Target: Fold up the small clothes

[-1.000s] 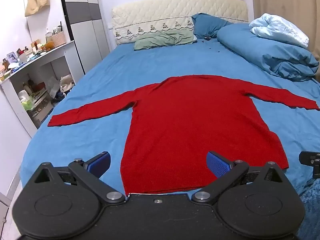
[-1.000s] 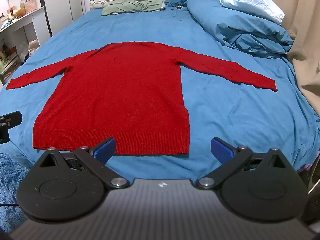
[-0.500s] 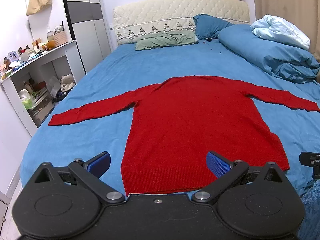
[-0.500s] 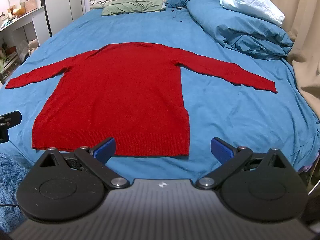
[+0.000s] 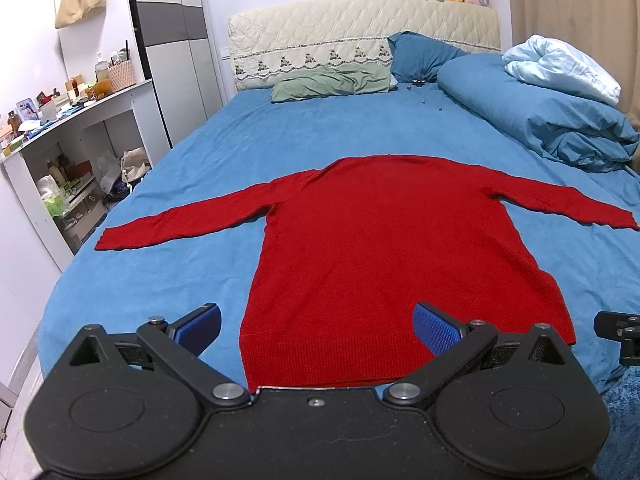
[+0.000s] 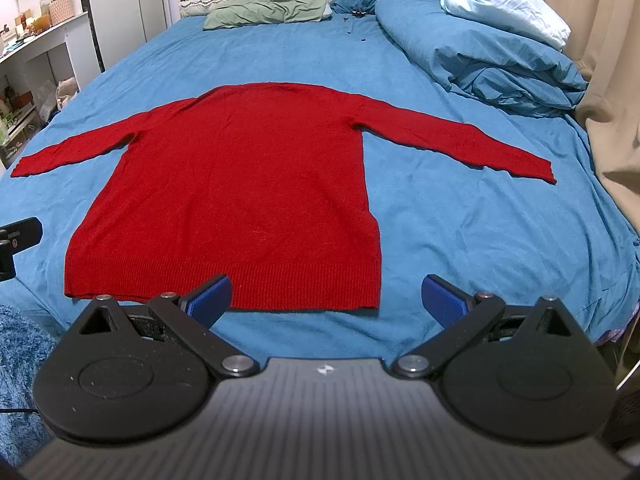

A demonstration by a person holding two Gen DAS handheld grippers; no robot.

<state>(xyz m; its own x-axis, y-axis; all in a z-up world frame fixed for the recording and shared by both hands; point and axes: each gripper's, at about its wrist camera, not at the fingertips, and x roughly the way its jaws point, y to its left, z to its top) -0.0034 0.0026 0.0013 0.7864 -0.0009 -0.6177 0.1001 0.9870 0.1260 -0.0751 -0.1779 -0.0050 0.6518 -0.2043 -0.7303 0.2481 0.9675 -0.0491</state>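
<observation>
Looking at it, the sweater (image 5: 384, 248) lies flat and spread on the bed (image 5: 168, 264), hem nearest, both tongs, left (image 5: 318, 326) and right (image 6: 326, 296), hovering wide apart and empty, so I'd pinch a sleeve cuff low and carry it across without dragging the body.

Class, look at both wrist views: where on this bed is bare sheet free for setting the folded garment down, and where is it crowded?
Bare blue sheet lies between the red sweater collar and the green pillow. More lies under each spread sleeve, beside the body. Crowded: the rolled blue duvet fills the far right side, and pillows line the headboard.
</observation>
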